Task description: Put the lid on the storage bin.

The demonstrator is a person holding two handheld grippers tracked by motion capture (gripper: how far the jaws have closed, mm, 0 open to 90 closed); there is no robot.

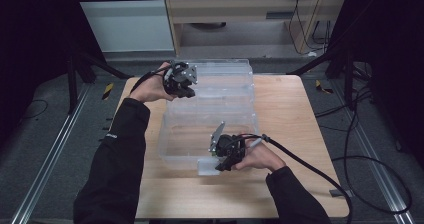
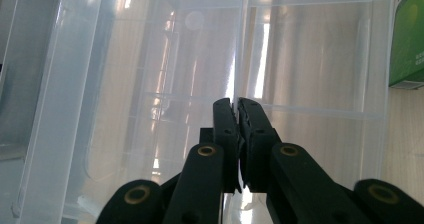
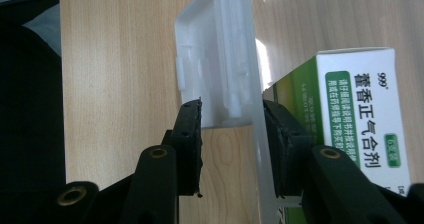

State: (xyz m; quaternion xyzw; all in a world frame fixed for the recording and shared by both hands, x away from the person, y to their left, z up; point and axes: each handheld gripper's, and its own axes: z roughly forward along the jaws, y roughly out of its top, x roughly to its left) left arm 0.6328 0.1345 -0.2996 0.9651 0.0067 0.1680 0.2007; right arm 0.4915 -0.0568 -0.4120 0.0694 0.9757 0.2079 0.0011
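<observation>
A clear plastic storage box (image 1: 210,134) stands on the wooden table (image 1: 285,114), its lid (image 1: 225,76) folded open toward the far side. My left gripper (image 1: 184,90) is at the lid's far-left corner. In the left gripper view it (image 2: 235,103) is shut on a thin clear plastic edge (image 2: 235,59). My right gripper (image 1: 221,165) is at the box's near wall. There it (image 3: 232,109) straddles the white latch (image 3: 215,54) and the clear wall, pressed on both. A green-and-white medicine carton (image 3: 365,114) lies inside, behind that wall, and also appears as the carton (image 2: 407,34).
The table's near strip (image 1: 210,194) and right side (image 1: 300,134) are bare wood. Black cables (image 1: 350,159) trail off the right edge onto the floor. Metal rails (image 1: 45,169) run along the floor, and a cabinet (image 1: 240,14) stands beyond.
</observation>
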